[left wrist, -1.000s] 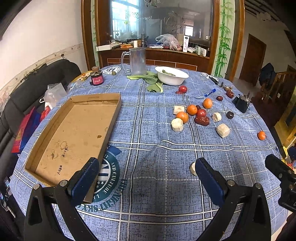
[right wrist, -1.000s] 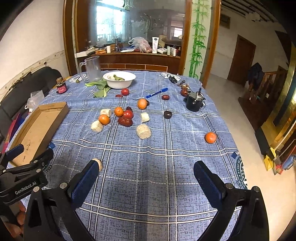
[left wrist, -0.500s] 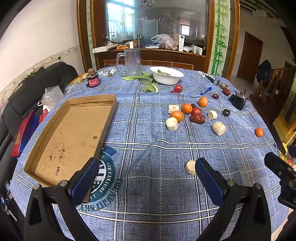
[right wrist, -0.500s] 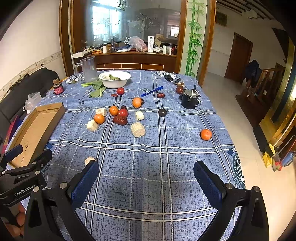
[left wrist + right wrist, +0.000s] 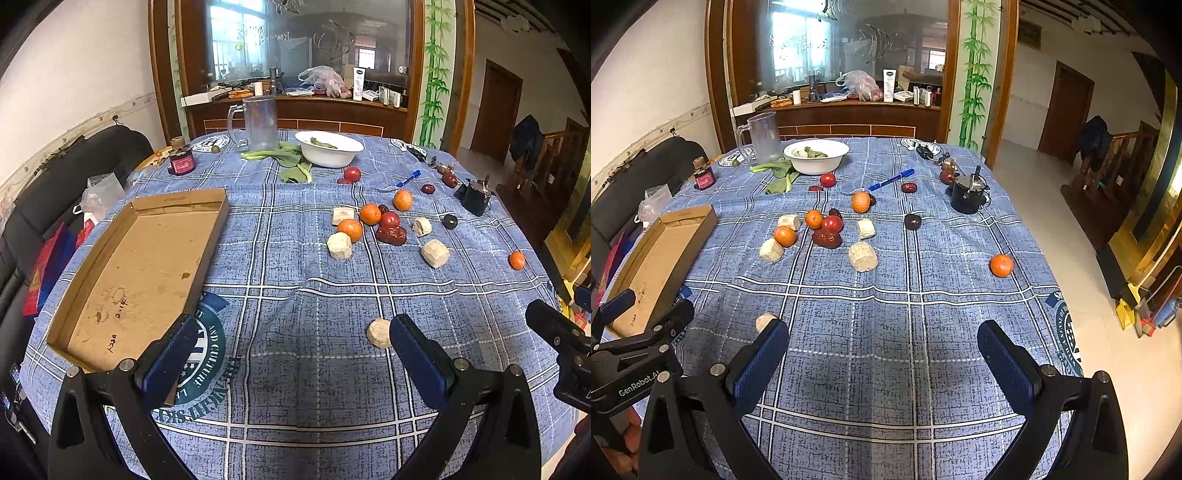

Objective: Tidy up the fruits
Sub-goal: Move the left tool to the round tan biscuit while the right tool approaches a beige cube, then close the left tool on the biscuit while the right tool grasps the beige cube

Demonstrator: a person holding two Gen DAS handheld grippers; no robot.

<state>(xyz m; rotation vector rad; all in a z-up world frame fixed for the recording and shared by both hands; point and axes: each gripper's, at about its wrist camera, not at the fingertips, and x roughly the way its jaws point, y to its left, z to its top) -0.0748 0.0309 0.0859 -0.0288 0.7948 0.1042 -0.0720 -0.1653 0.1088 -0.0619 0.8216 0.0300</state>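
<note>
Several oranges, such as one [image 5: 350,229] [image 5: 784,235], red tomatoes [image 5: 389,219] [image 5: 832,223], dark red dates [image 5: 391,235] [image 5: 826,237] and pale cut chunks [image 5: 339,246] [image 5: 863,257] lie mid-table on the blue plaid cloth. One orange [image 5: 516,259] [image 5: 1001,265] sits alone at the right. An empty cardboard tray [image 5: 122,280] [image 5: 650,258] lies at the left. My left gripper [image 5: 291,354] is open and empty above the near cloth; a pale chunk [image 5: 378,333] lies by its right finger. My right gripper [image 5: 882,354] is open and empty.
A white bowl [image 5: 330,147] [image 5: 815,155] with greens, a glass jug [image 5: 258,122], a small red jar [image 5: 181,162], a blue pen [image 5: 891,179] and a black pot [image 5: 967,197] stand at the far side. A sofa [image 5: 55,192] flanks the table's left edge.
Both grippers have drawn back and risen a little, so the table's contents sit further away in both views. Both stay open and empty.
</note>
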